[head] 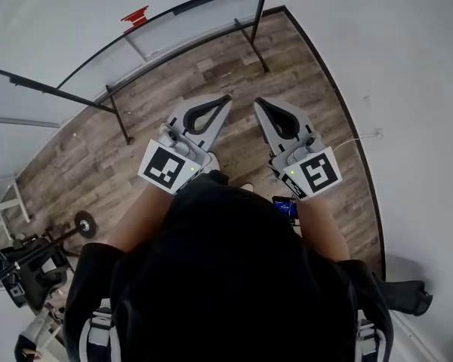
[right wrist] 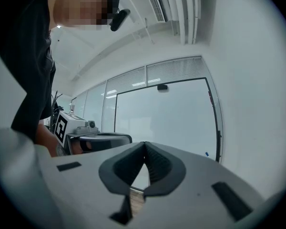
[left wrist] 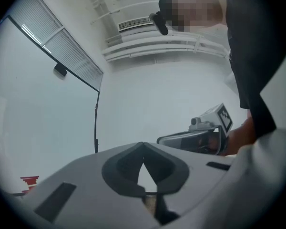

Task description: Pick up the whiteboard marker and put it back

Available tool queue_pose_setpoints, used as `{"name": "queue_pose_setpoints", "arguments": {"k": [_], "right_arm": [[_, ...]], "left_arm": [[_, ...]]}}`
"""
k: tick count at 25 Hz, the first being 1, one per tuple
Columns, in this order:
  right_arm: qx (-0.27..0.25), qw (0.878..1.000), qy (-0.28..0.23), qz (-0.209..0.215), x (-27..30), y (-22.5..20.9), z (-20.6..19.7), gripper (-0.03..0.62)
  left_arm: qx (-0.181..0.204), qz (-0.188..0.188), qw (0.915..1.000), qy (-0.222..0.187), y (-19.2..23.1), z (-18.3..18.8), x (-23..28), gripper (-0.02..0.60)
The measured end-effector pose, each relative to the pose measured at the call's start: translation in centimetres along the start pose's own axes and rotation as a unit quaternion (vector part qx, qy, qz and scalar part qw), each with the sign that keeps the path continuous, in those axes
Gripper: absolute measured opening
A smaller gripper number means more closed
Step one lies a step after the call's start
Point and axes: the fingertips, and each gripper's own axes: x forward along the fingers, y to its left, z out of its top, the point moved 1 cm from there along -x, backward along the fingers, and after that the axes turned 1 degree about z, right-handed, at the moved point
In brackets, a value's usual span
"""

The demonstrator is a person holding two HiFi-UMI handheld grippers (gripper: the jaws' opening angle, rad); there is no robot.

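Note:
No whiteboard marker shows clearly in any view. A small blue item [right wrist: 206, 153] sits by the right frame of the whiteboard [right wrist: 162, 118], too small to identify. In the head view my left gripper [head: 225, 99] and right gripper [head: 258, 102] are held side by side, level, over the wood floor and pointing toward the board. The left gripper [left wrist: 143, 148] has its jaws meeting at the tips with nothing between them. My right gripper [right wrist: 144, 145] is likewise shut and empty. Each gripper view shows the other gripper off to the side.
A black-framed whiteboard [head: 98, 59] on thin black legs [head: 119, 115] stands ahead, with a red object [head: 135, 16] at its far side. A white wall [head: 408, 89] runs along the right. Dark equipment and a wheel [head: 84, 223] sit at the lower left on the wood floor [head: 234, 59].

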Motion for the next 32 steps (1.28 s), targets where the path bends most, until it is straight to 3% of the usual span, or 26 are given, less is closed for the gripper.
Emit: {"name": "queue_pose_setpoints", "arguments": {"k": [17, 25, 32], "right_arm": [[0.001, 0.999, 0.011, -0.042, 11.4, -2.2, -0.2, -0.008], [0.009, 0.998, 0.017, -0.056, 13.6, -4.6, -1.0, -0.008], [0.011, 0.999, 0.015, -0.045, 15.7, -8.3, -1.5, -0.008]], "left_arm": [[-0.025, -0.043, 0.9987, -0.010, 11.2, -1.2, 0.9, 0.003], [-0.026, -0.045, 0.9986, -0.010, 14.5, -2.1, 2.4, 0.003], [-0.022, -0.033, 0.9991, -0.011, 17.1, -2.6, 5.3, 0.003]]}}
